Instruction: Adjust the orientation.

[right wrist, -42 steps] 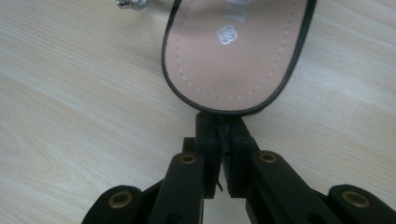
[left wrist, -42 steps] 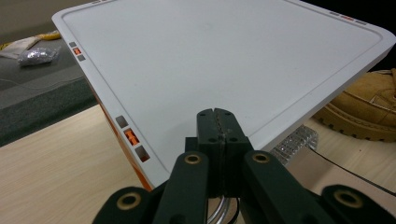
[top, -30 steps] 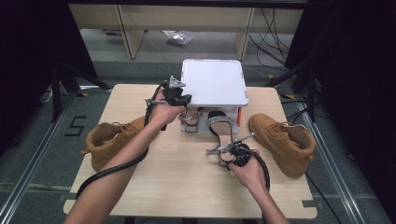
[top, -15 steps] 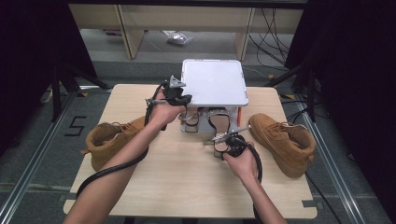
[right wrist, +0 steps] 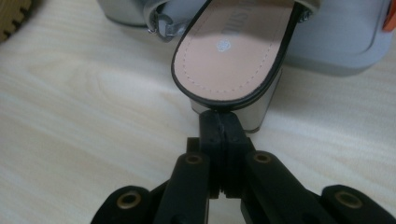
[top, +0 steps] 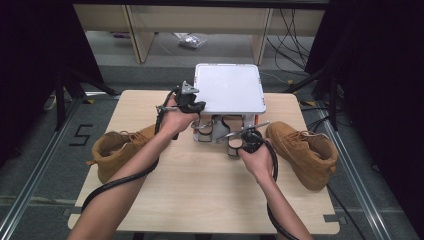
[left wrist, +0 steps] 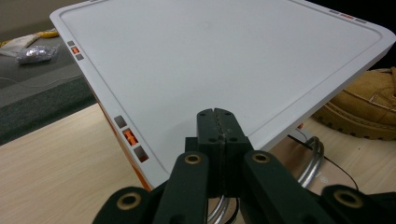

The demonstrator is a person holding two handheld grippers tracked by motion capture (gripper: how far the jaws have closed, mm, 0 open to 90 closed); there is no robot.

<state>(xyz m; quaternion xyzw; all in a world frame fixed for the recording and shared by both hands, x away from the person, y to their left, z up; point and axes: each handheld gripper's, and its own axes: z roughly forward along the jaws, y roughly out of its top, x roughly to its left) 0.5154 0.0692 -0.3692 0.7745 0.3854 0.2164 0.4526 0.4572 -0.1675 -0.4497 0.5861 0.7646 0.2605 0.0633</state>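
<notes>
A white rack with a flat white top (top: 229,89) stands at the table's far middle. Under it lie two sandals (top: 206,131). One sandal has a tan insole (right wrist: 233,51) and a silver block heel (right wrist: 262,112) that sticks out toward me. My right gripper (top: 239,142) is shut with nothing in it, and in the right gripper view its tips (right wrist: 218,119) sit right at that heel's back. My left gripper (top: 199,105) is also shut and empty. It hovers over the near left corner of the white top (left wrist: 224,60).
A tan boot (top: 120,147) lies on its side at the table's left, partly behind my left forearm. A second tan boot (top: 302,150) stands at the right, close to my right hand. Cables trail from both grippers. Shelving and floor lie beyond the table.
My right hand has moved away from me across the table, toward the rack, bringing its shut gripper up to the sandal's heel. The left hand has stayed put.
</notes>
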